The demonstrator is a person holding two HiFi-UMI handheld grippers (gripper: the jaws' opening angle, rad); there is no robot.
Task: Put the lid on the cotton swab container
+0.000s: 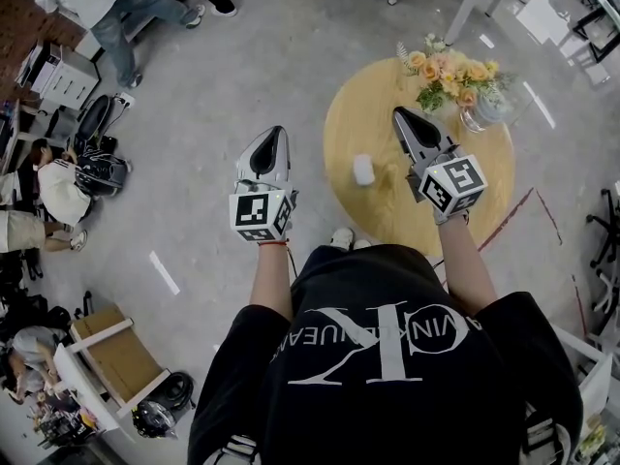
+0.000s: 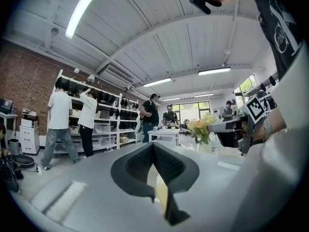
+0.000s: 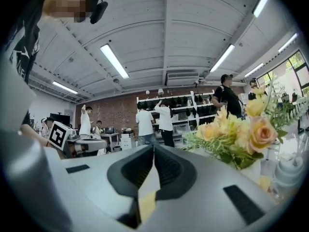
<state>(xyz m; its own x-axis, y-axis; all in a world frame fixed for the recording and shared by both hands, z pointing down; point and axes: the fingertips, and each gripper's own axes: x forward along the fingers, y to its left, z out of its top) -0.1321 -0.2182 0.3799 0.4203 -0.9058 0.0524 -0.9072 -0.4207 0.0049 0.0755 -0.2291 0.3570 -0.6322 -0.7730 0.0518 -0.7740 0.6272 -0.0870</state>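
A small white cotton swab container (image 1: 363, 170) stands on the round wooden table (image 1: 387, 211), left of its middle; I cannot make out a separate lid. My left gripper (image 1: 276, 132) is held level over the floor just left of the table's edge, jaws shut with nothing in them (image 2: 153, 144). My right gripper (image 1: 399, 112) hovers level above the table to the right of the container, close to the flowers, also shut and empty (image 3: 154, 146). Neither gripper touches the container, which shows in neither gripper view.
A glass vase of orange and yellow flowers (image 1: 455, 77) stands at the table's far right side (image 3: 241, 134). People (image 1: 107, 8) stand by shelves at the far left. A cardboard box (image 1: 116, 356) and bags lie on the floor at the lower left.
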